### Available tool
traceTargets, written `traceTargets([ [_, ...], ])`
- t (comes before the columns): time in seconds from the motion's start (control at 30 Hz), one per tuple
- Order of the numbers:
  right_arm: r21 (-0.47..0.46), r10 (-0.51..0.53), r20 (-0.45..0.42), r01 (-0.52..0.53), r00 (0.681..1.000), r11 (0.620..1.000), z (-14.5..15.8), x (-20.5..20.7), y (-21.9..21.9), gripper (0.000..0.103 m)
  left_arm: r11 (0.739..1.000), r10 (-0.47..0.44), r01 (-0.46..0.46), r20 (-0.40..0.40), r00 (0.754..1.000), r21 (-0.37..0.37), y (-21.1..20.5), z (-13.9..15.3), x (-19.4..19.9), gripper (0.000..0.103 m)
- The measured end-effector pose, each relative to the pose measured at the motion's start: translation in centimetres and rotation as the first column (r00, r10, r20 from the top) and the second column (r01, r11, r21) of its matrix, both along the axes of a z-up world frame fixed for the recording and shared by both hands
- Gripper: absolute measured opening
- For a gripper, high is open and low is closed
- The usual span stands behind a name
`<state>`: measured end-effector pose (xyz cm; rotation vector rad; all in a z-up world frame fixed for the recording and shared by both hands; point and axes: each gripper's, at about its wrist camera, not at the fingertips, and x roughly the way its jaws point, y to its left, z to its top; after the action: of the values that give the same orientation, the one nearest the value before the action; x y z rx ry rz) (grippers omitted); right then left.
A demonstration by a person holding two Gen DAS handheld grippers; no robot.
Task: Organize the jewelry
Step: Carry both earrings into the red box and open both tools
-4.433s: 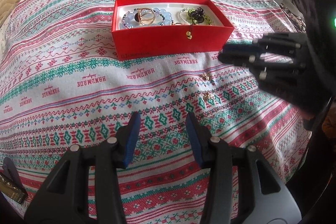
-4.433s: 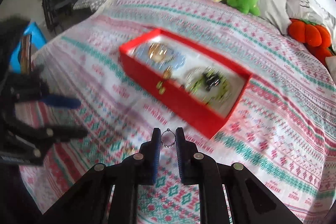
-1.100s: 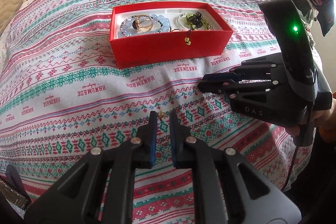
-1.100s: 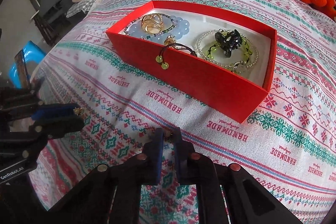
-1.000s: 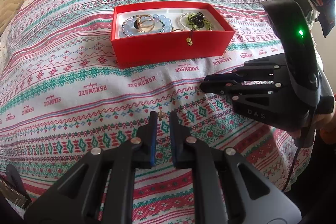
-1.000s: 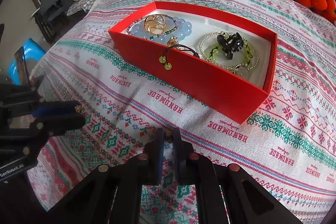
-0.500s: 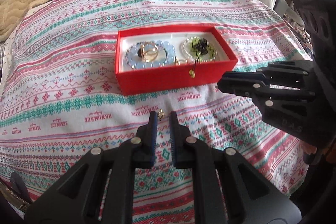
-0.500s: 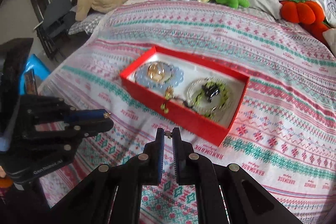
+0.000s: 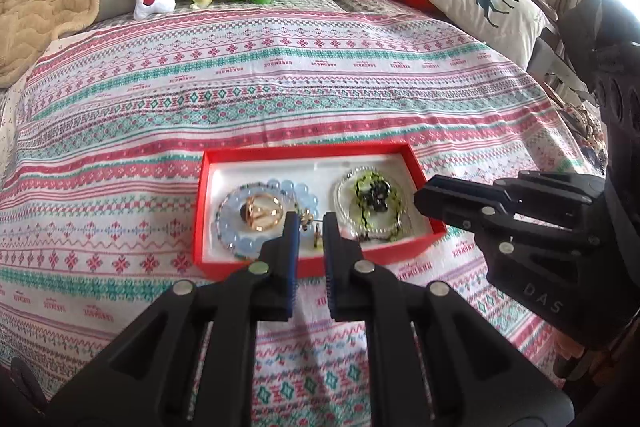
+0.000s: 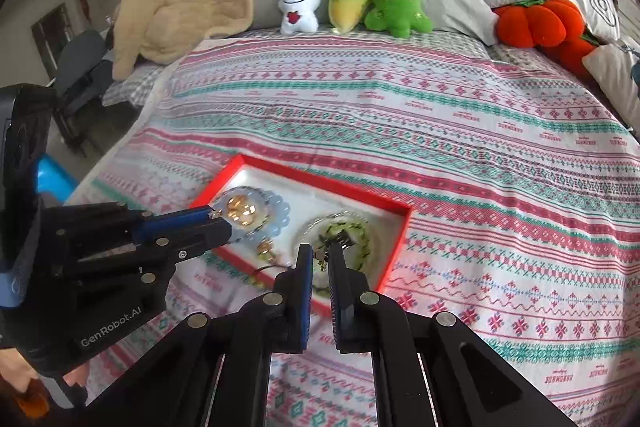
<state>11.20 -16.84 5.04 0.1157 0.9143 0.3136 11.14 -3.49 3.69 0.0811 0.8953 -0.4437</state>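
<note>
1. Fingers, left gripper (image 9: 308,223): drawn narrow, only a slim gap between the blue pads. In the right wrist view a small gold piece (image 10: 211,213) glinted at their very tip, too small to identify. I judged it a loose bit of jewelry pinched there for carrying.
2. Fingers, right gripper (image 10: 320,253): equally narrow. Whether anything sat between them I could not tell, since the tips lay against the busy beadwork behind.
3. Red box (image 9: 304,151) sat open on the patterned bed cover (image 9: 120,147), its white floor facing up. I took it for the collecting place, which would explain why both grippers pointed down toward it.
4. Contents on the box's left side: a pale blue bead bracelet (image 9: 236,239) with gold rings (image 9: 262,213) lying inside its loop. On the right side: a green bead bracelet (image 9: 390,227) with a dark charm at its middle.
5. Left tips hung above the near-left part of the box, just beside the blue bracelet, clear of the wall.
6. Right tips hung over the right end, above the green bracelet; the two grippers stood apart.
7. Judgement: the pinched piece was not yet set down, and the release was yet to come over a bare patch of white floor.
</note>
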Motion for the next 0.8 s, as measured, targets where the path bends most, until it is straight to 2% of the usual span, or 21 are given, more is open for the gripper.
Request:
traceTargets([
  [0.37,0.028,-0.065,-0.037,0.066,0.997,0.997,-0.9,2.2,-1.7,0.008,0.998,0.067,-0.067,0.013,0.998,0.002,-0.9,-0.8,2.1,0.014],
  [0.43,0.034,-0.069,-0.044,0.071,0.997,0.997,-1.0,2.4,-1.8,0.008,0.997,0.08,-0.08,0.005,0.997,0.002,-0.8,-0.8,2.3,0.02],
  [0.6,0.031,-0.056,-0.045,0.057,0.997,0.998,-1.1,2.9,-1.4,0.008,0.996,0.091,-0.091,0.019,0.996,0.024,-0.6,-0.6,2.0,0.026],
  [0.73,0.019,-0.043,-0.052,0.044,0.998,0.999,-1.1,3.0,-0.9,0.009,0.993,0.115,-0.116,0.033,0.993,0.027,0.2,-0.2,1.8,0.041],
  [0.8,0.01,-0.037,-0.056,0.038,0.998,0.999,-1.1,2.9,-0.7,0.014,0.991,0.132,-0.133,0.036,0.991,0.025,0.8,0.1,1.7,0.048],
])
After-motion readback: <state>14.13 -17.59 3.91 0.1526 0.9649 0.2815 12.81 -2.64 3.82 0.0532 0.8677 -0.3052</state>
